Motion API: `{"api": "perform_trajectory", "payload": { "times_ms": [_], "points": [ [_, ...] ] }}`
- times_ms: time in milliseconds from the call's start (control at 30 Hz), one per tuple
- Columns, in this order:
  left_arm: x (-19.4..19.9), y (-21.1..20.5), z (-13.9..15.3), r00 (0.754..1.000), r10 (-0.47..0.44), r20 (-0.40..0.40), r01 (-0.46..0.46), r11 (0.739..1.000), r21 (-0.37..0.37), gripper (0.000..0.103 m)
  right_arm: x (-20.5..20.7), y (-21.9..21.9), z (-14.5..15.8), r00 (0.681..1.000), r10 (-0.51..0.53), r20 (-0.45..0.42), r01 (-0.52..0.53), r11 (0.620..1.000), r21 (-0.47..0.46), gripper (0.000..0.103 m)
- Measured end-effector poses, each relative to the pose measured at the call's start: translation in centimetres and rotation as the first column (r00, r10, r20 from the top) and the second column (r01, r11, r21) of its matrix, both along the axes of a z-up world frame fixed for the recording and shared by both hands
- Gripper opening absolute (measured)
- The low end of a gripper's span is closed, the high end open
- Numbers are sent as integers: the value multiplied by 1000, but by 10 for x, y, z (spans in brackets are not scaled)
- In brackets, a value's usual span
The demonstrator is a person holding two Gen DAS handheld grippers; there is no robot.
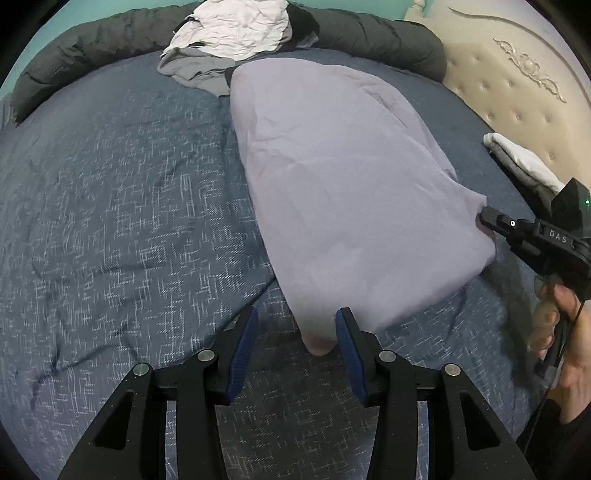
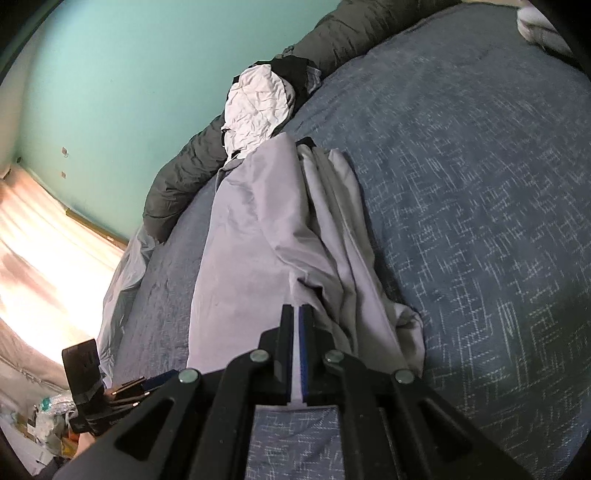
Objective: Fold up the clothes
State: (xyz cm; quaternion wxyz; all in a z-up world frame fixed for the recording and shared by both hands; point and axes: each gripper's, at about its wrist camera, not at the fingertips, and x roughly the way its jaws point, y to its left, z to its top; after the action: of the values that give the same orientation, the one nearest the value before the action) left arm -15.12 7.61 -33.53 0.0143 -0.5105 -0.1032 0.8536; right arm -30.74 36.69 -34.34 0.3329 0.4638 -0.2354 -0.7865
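Low over the bed, right gripper (image 2: 299, 314) pinches lavender garment (image 1: 343, 177); left gripper (image 1: 297, 332) gapes.

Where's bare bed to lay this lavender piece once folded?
Widest bare patch: blue bedspread left of the lavender garment, below the dark rolled duvet. Crowded: unfolded pile at the far edge, and the folded stack by the headboard.

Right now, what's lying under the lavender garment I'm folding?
The lavender garment rests on the blue patterned bedspread, with its far end against the pile of unfolded clothes. The right gripper pinches one edge. Whatever lies beneath its middle is covered.
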Motion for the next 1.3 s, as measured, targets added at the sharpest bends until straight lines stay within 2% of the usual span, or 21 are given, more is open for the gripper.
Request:
{"api": "perform_trajectory", "payload": {
  "times_ms": [267, 367, 600, 700, 767, 900, 1033, 1100, 1300],
  "points": [
    [-13, 18, -14, 999, -32, 36, 34, 997, -68, 46, 0, 2, -4, 1000, 0, 15, 0, 1000, 4, 2],
    [-17, 20, -19, 999, -27, 41, 29, 998, -57, 46, -1, 3, -7, 1000, 2, 21, -2, 1000, 7, 2],
    [-13, 11, 8, 1000, -2, -17, 2, 1000, -19, 46, -1, 8, 3, 1000, -19, -19, 19, 1000, -5, 2],
    [-13, 13, 14, 1000, 0, -28, 0, 1000, -12, 46, 3, -1, 11, 998, 22, -53, -22, 1000, -2, 2],
    [-15, 20, 14, 1000, -9, -22, 8, 1000, -20, 46, 5, -8, 11, 997, 51, -56, -51, 999, 14, 2],
    [-20, 25, 6, 1000, -6, -5, 6, 999, -34, 46, 8, -23, -4, 995, 99, -6, -98, 989, 107, 2],
    [-27, 23, -1, 1000, 9, 7, -9, 1000, -27, 46, 4, -20, -14, 996, 82, 26, -85, 986, 142, 2],
    [-27, 26, -3, 1000, 11, 8, -11, 999, -35, 46, 3, -19, -17, 997, 75, 16, -77, 979, 190, 0],
    [-30, 26, -4, 1000, 13, 8, -12, 999, -45, 46, 0, -10, -25, 999, 46, 26, -50, 977, 206, 0]
  ]
}}
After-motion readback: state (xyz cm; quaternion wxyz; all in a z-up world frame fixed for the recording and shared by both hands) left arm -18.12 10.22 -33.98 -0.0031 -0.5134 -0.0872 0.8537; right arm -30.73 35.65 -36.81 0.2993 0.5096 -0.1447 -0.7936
